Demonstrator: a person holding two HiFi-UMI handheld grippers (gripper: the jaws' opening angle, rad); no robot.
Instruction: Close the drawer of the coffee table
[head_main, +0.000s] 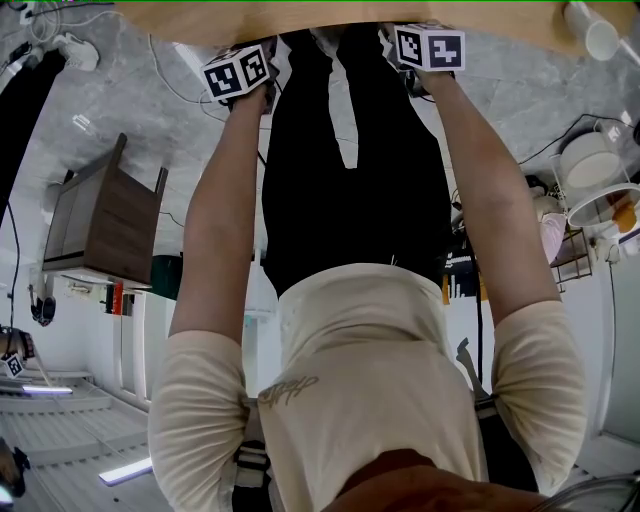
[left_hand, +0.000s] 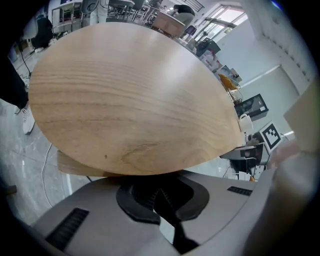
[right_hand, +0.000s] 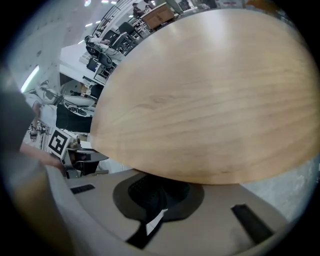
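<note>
Left gripper (left_hand: 167, 217): jaws together, holding nothing | right gripper (right_hand: 152, 212): same | both near the edge of the round light wooden worktop (head_main: 330, 22) at 12 o'clock | pale wooden slab (left_hand: 70, 167) under it at 8 o'clock, likely the drawer, looks almost in; small push left.

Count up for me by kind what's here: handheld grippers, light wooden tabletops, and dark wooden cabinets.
Grippers: 2, the left gripper and the right gripper
Light wooden tabletop: 1
Dark wooden cabinet: 1
Total: 4
</note>
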